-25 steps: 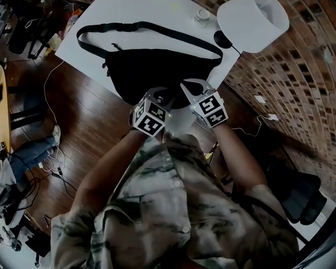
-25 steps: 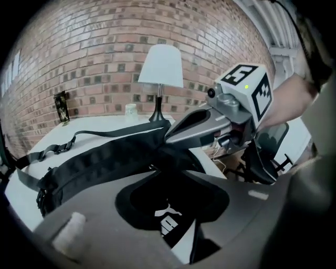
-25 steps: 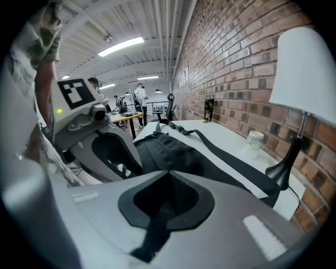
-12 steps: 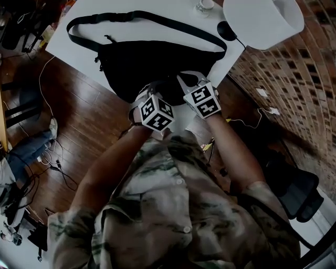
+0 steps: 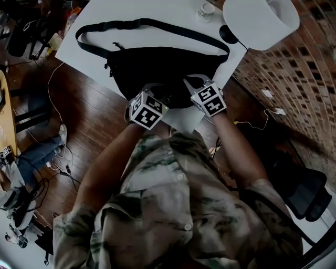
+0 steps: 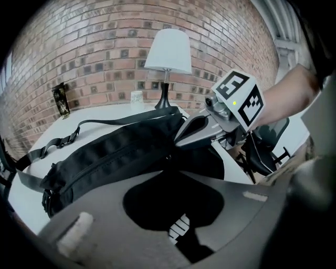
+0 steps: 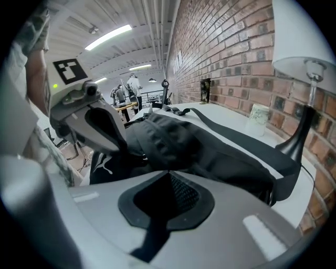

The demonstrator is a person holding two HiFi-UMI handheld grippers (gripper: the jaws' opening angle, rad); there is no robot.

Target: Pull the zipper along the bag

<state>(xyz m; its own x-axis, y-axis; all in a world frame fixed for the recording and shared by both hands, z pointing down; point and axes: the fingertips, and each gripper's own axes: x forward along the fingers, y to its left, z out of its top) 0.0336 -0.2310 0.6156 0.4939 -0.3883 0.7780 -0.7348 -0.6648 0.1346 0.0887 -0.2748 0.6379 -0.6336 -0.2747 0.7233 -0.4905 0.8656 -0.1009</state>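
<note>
A black waist bag lies on the white table, its strap looped behind it. Both grippers sit at the bag's near edge, side by side. My left gripper has just been closing, and its jaws now meet on black bag fabric with a white logo. It shows in the head view as the left gripper. My right gripper is shut on a fold of the bag with mesh lining. In the head view the right gripper is just to the right. A zipper line runs along the bag's side.
A lamp with a white shade and a small cup stand at the table's far right. A brick wall runs along the right. Wooden floor with cables lies left, a dark chair right.
Both grippers have come down against the bag's near edge. The left one has shifted a little to the left, and the right one now sits a little farther in over the bag.
</note>
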